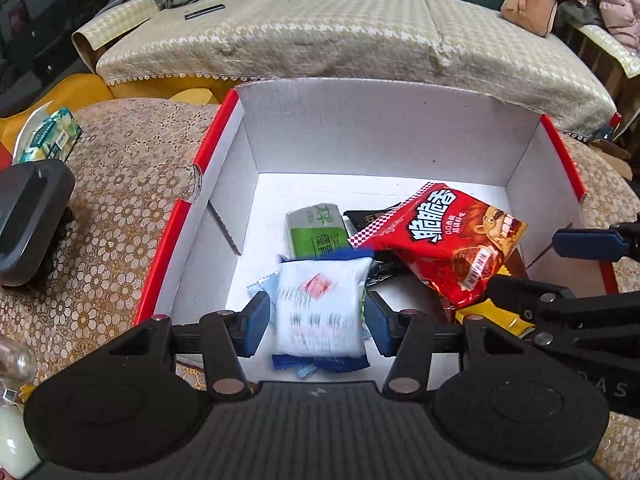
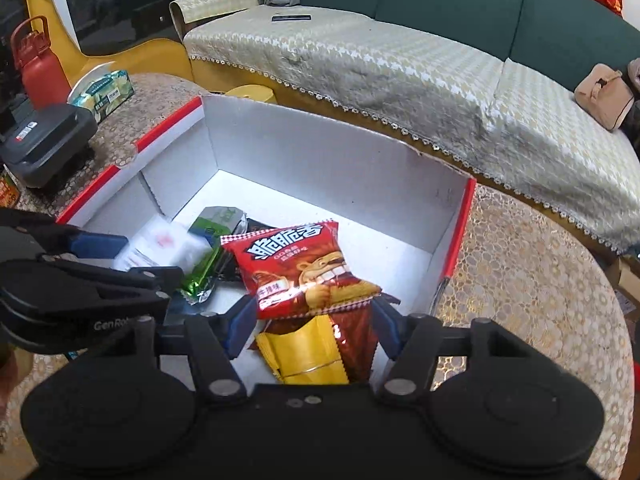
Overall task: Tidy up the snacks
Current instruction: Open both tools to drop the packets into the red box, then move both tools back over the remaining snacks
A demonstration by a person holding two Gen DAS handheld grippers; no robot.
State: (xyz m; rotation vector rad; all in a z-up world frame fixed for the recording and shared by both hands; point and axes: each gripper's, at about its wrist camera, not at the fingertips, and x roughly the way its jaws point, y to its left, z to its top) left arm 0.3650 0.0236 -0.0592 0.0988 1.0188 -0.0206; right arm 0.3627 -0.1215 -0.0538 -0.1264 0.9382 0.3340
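A white cardboard box with red rims (image 1: 384, 128) (image 2: 304, 148) stands on the table. My left gripper (image 1: 316, 320) is over the box, with a white snack packet (image 1: 320, 308) between its blue pads; the packet is blurred, and it also shows in the right wrist view (image 2: 160, 244). My right gripper (image 2: 312, 324) has a red snack bag (image 2: 308, 272) (image 1: 444, 240) between its fingers at the bag's lower edge. On the box floor lie a green packet (image 1: 316, 232) (image 2: 208, 264), a dark packet (image 1: 368, 216), and a yellow packet (image 2: 304, 356).
The table (image 1: 112, 208) has a gold lace cloth. On its left are a dark grey device (image 1: 28, 220) (image 2: 44, 144), a tissue pack (image 1: 48, 136) (image 2: 104, 92) and a red bottle (image 2: 36, 68). A sofa (image 2: 400, 64) stands behind with a bag (image 2: 604, 96).
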